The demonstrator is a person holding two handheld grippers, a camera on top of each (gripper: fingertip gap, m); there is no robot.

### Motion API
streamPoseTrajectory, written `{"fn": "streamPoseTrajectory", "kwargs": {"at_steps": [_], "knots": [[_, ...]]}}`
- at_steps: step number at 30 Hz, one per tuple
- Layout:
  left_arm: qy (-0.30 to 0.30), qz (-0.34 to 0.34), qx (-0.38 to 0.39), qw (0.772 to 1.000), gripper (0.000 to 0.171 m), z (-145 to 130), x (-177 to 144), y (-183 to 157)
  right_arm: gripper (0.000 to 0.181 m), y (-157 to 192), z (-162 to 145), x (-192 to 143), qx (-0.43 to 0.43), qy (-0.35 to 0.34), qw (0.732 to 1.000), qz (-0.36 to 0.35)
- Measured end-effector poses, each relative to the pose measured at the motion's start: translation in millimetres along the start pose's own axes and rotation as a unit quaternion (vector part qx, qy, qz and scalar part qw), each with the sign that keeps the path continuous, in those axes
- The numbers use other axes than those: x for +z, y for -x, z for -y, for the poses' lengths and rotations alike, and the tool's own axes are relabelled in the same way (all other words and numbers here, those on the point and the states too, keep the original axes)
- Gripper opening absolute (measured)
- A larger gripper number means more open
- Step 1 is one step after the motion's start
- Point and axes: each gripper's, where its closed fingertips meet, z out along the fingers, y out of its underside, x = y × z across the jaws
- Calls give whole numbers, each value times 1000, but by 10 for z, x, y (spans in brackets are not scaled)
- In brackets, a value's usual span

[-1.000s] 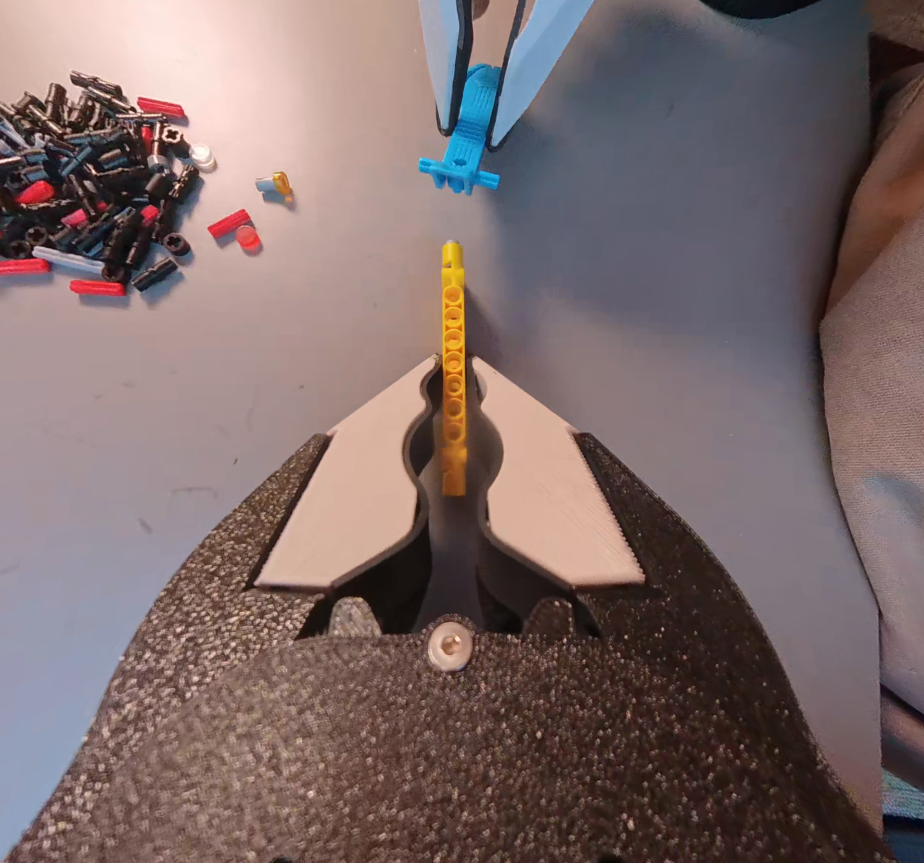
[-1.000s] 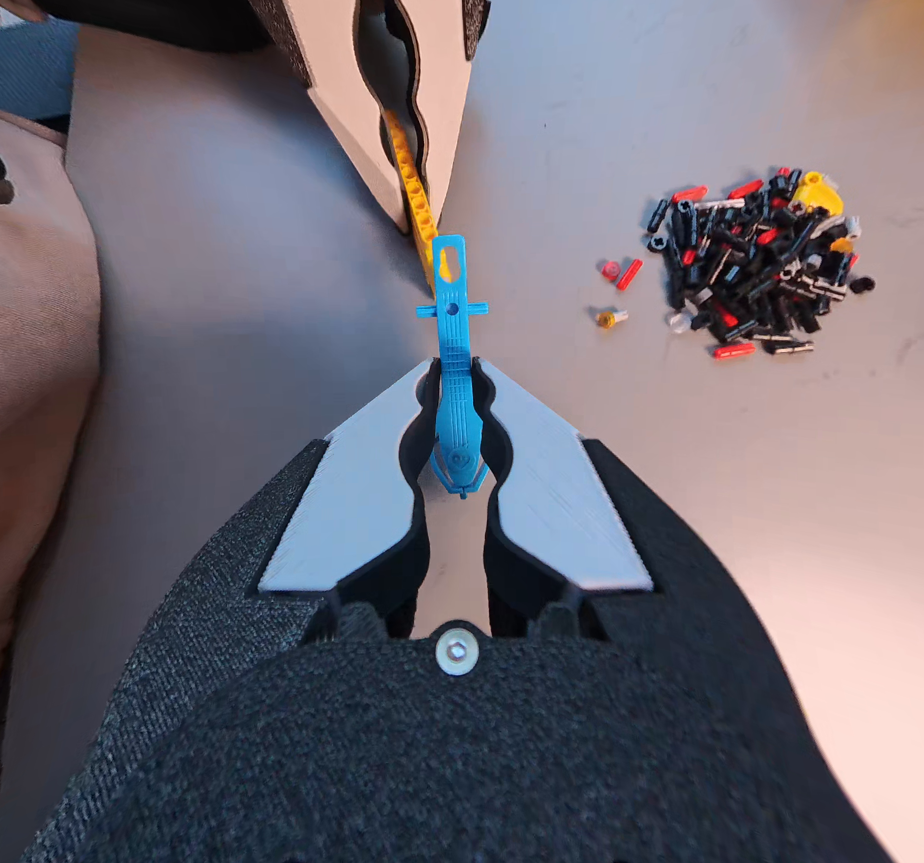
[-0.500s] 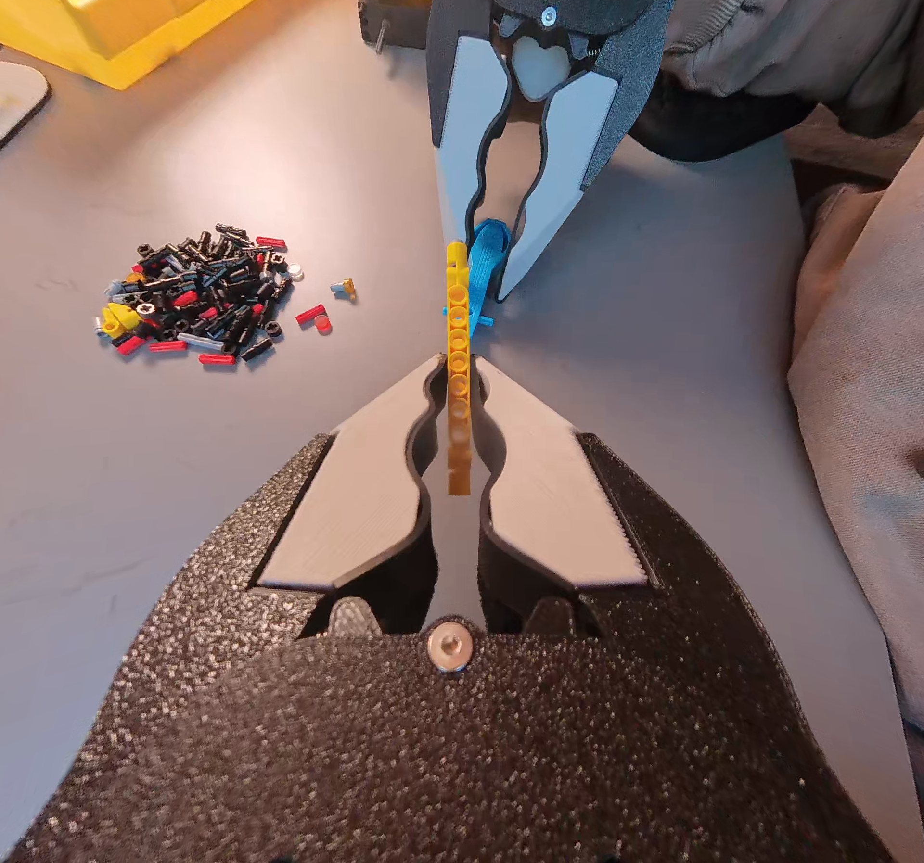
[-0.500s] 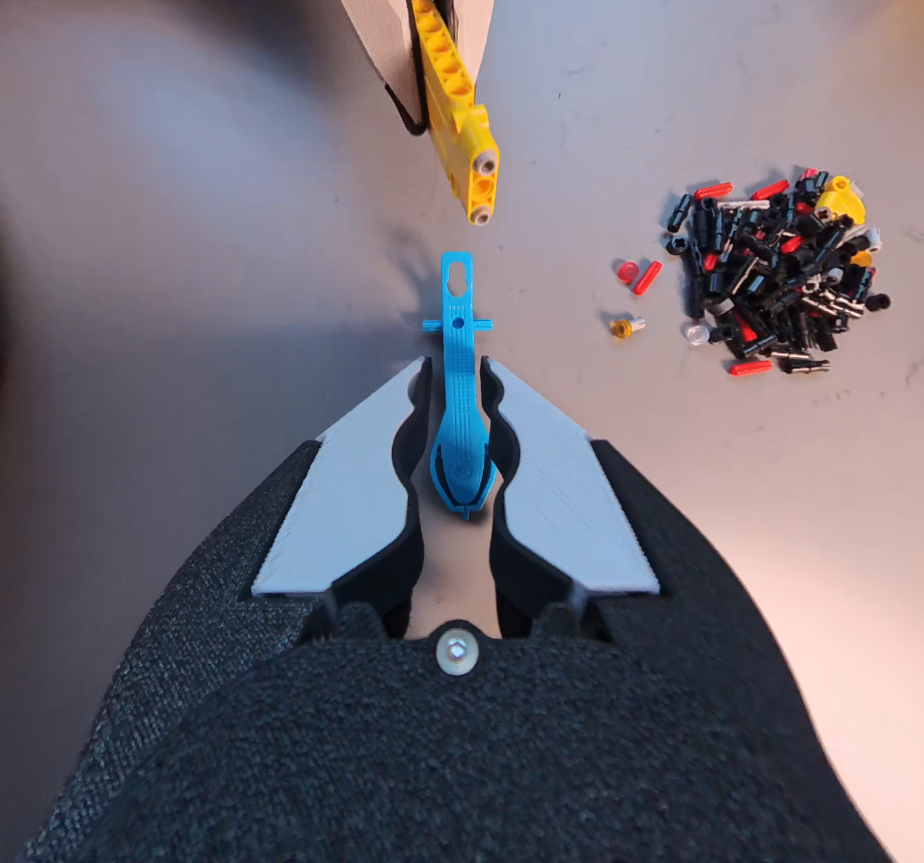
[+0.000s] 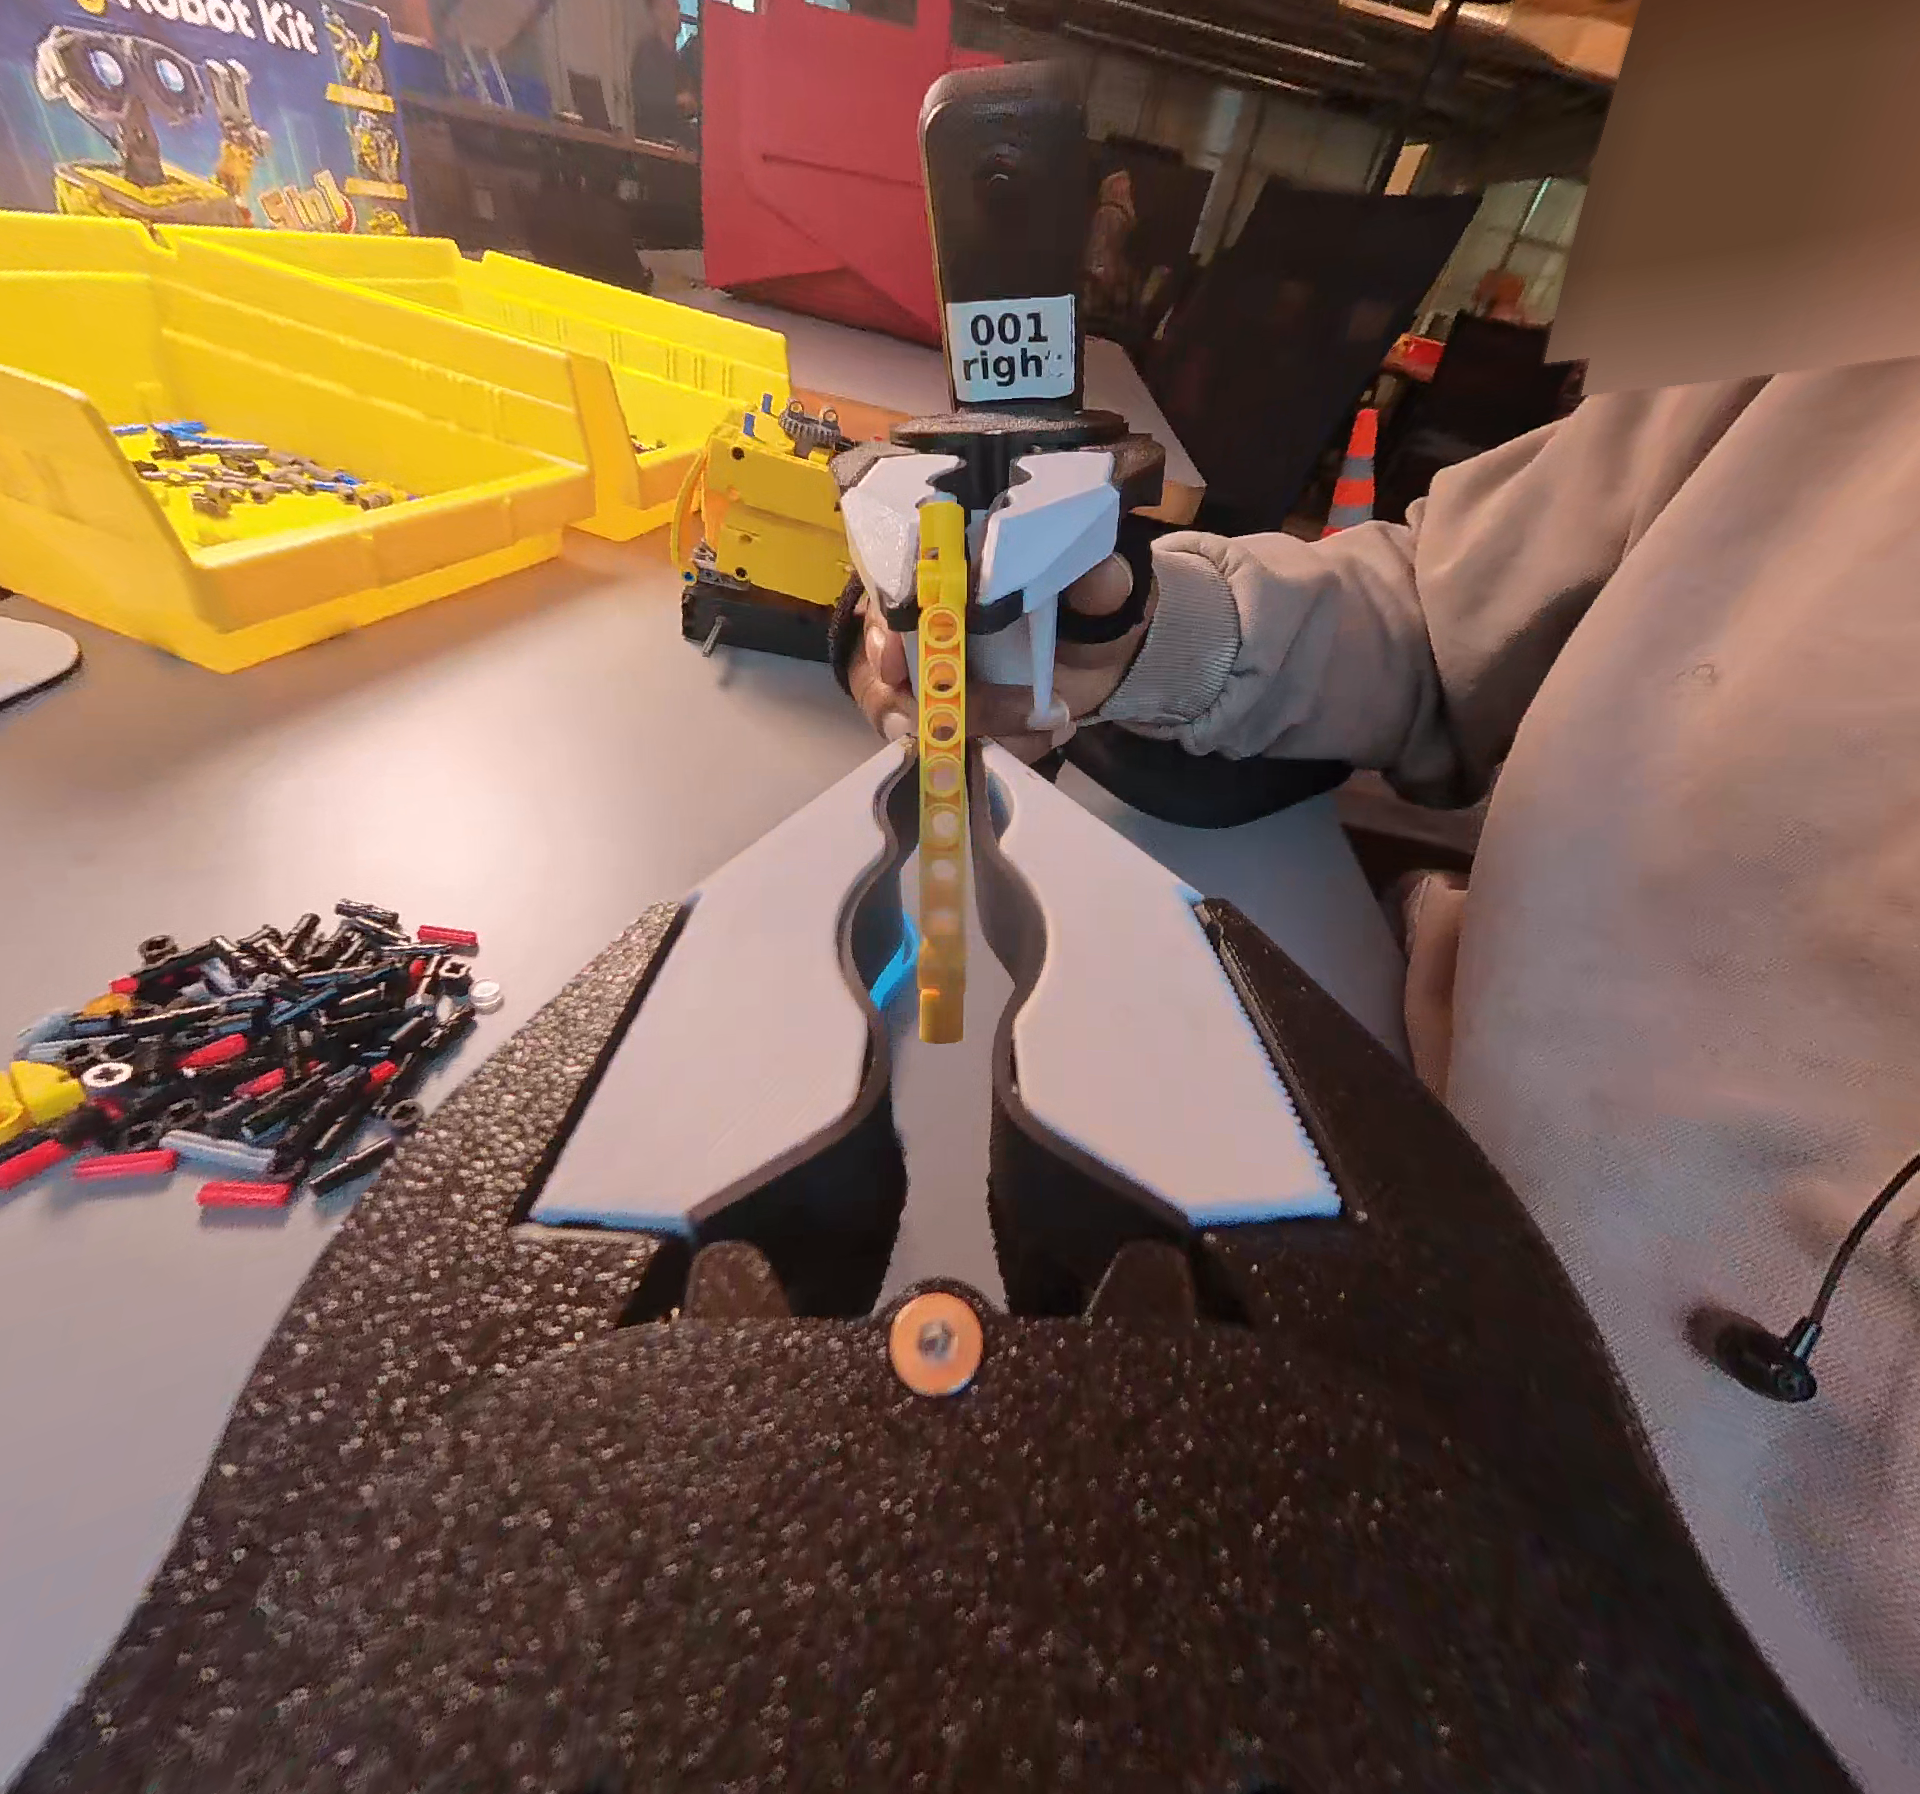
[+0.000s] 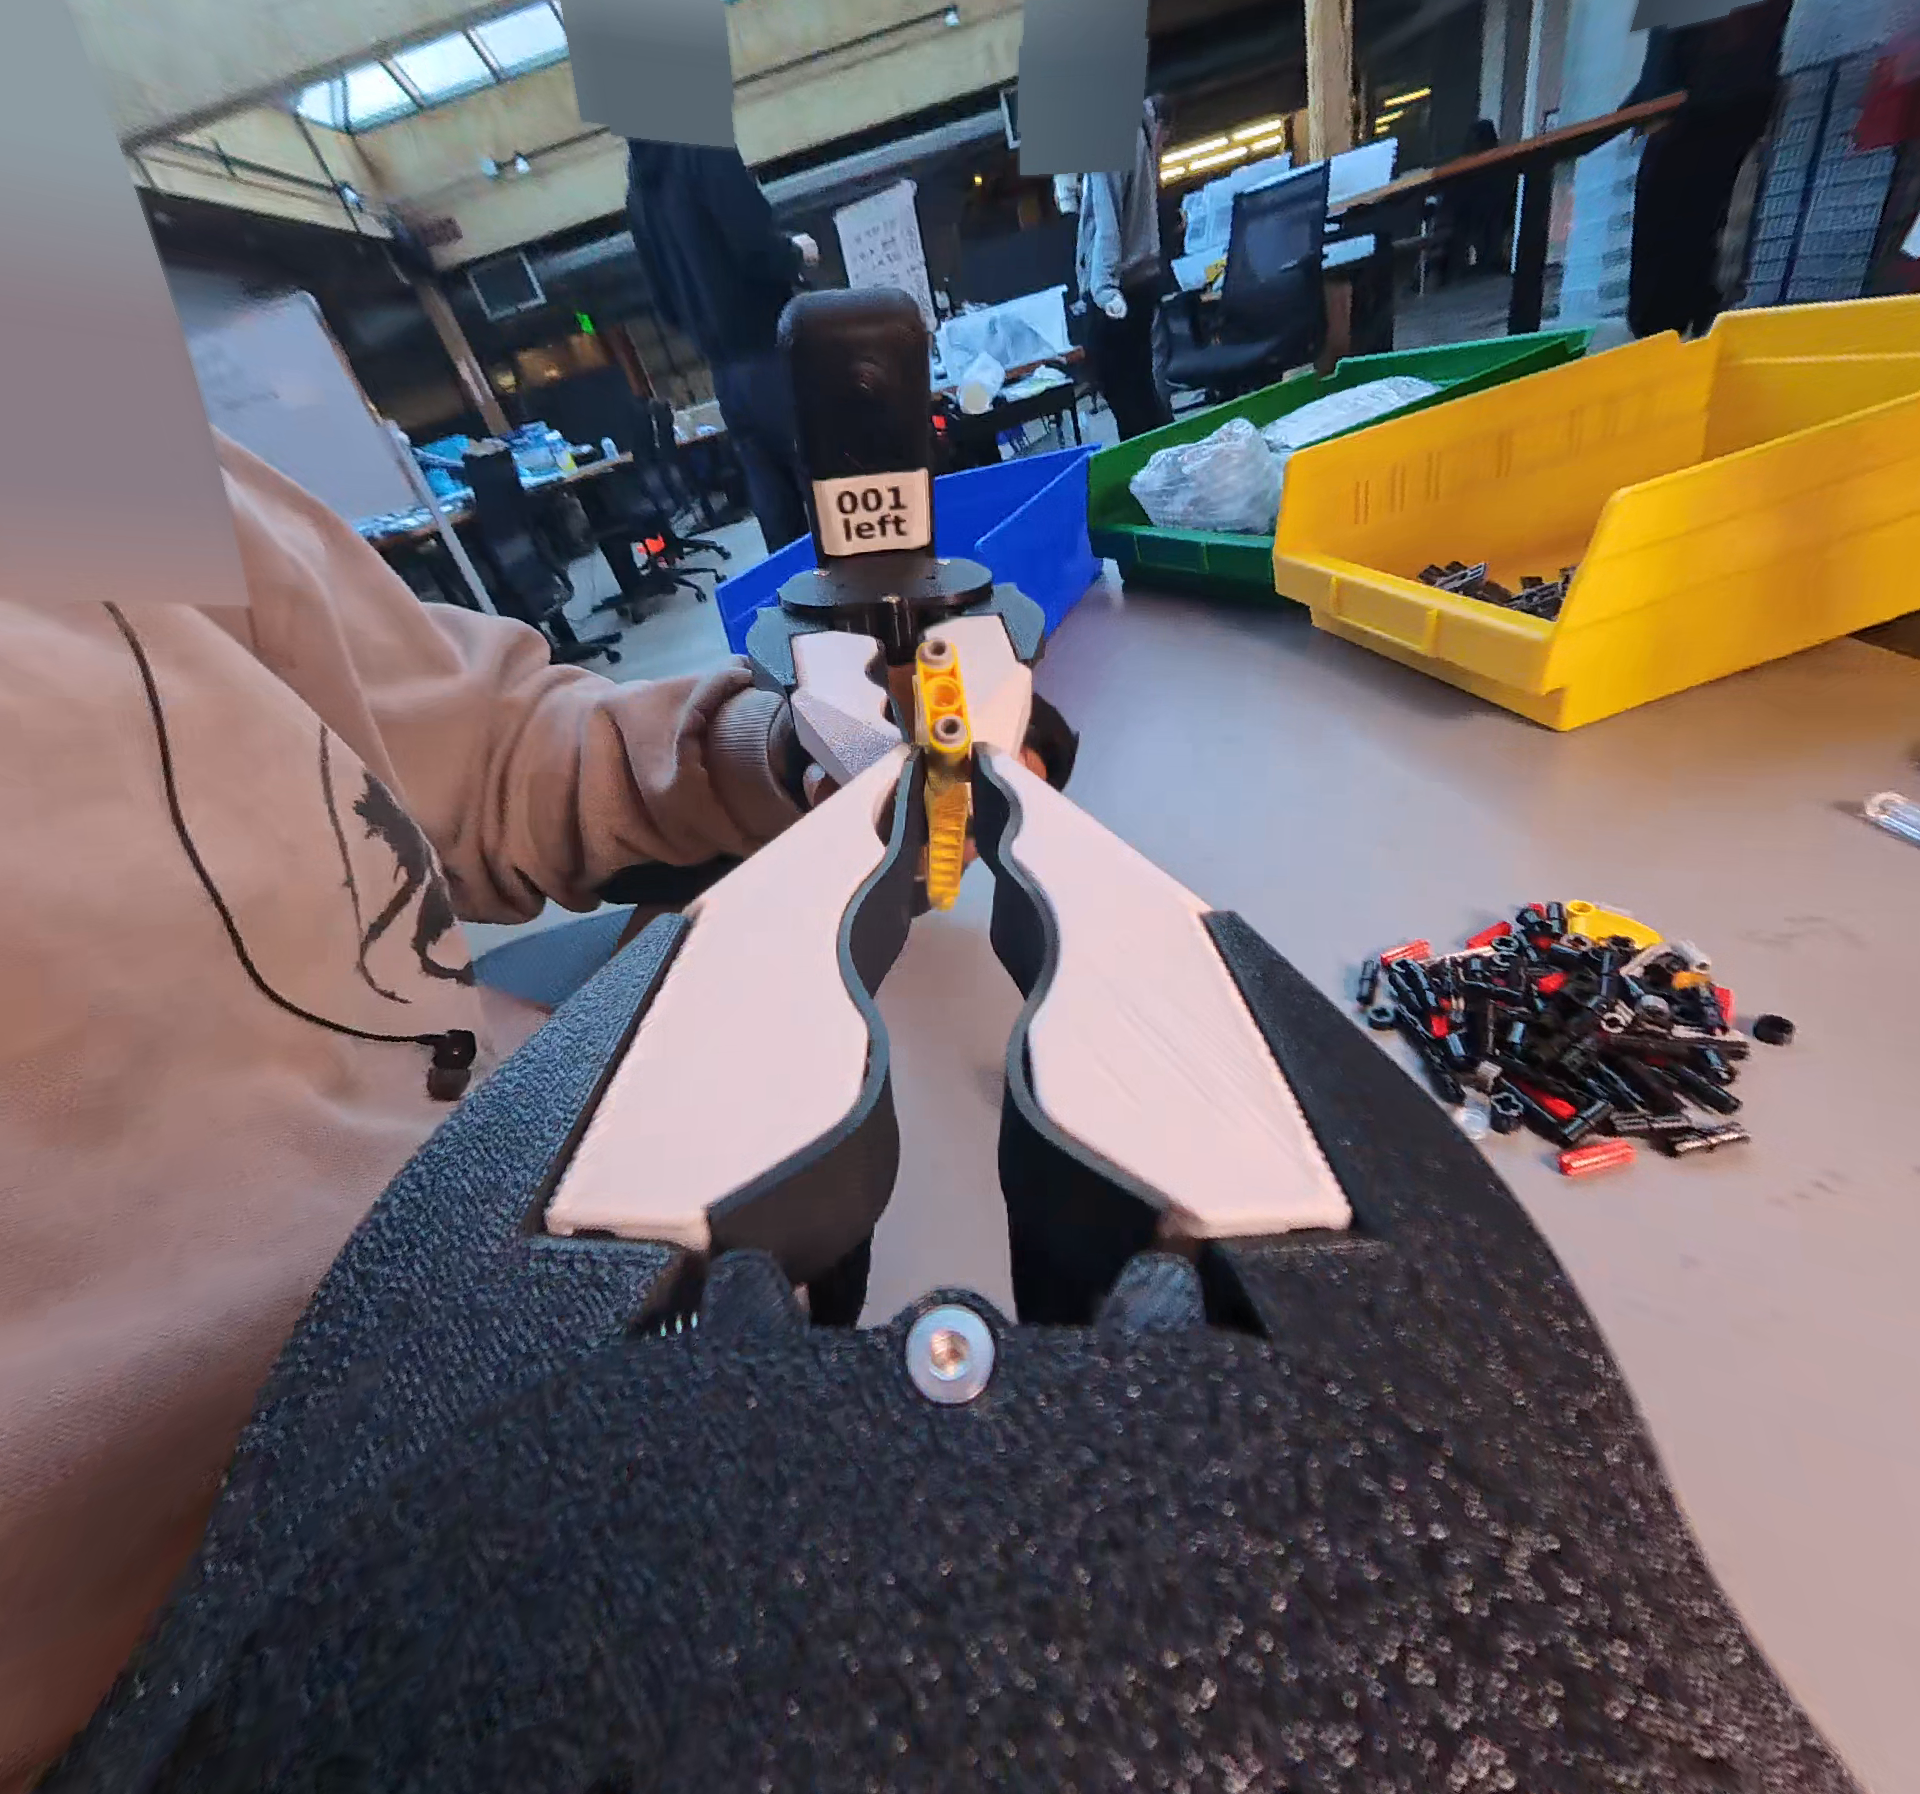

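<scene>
My left gripper [image 5: 940,757] is shut on a long yellow beam with holes [image 5: 943,705], which sticks out forward past its fingertips. My right gripper [image 6: 943,768] faces it head-on, and its fingertips close on the beam's other end [image 6: 943,830], just below the end piece with two grey pins [image 6: 940,695]. In the left wrist view the right gripper [image 5: 971,549] sits right behind the beam's tip. A blue piece [image 5: 891,981] shows through the gap under my left fingers, in neither grasp.
A pile of small black and red pins [image 5: 249,1048] lies on the grey table [image 5: 416,757] and also shows in the right wrist view [image 6: 1558,1027]. Yellow bins [image 5: 312,456] [image 6: 1610,539], a blue bin [image 6: 1029,518], a green bin [image 6: 1195,549] and a yellow-black block [image 5: 758,539] stand behind. The person's sleeve [image 5: 1299,622] is close. Both grippers' tips are close together, under 4 cm apart. From either gripper's tips it is about 25 centimeters to the yellow-black block [image 5: 758,539].
My right gripper opened and the blue tool left its grasp. Both grippers swung up from looking down at the table to face each other, and the right fingers closed on the beam's end.
</scene>
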Motion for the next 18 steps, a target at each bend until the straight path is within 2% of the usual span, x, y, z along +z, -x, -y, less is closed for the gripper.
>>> {"fn": "streamPoseTrajectory", "kwargs": {"at_steps": [7, 12, 14, 18], "knots": [[48, 12, 20, 999, 9, -188, 31, 25, 7, -20, 27, -51, 4, 7, 1000, -1], [-13, 8, -16, 1000, 6, 42, -122, 74, 8, -94, 82, -112, 31, -18, 999, -1], [-21, 0, -24, 999, 6, 88, -188, 85, 8, -105, -21, -105, 20, 13, 1000, 0], [25, -2, -17, 1000, 6, -58, -228, 96, 8, -128, -320, -110, -12, 109, 994, -5]]}}
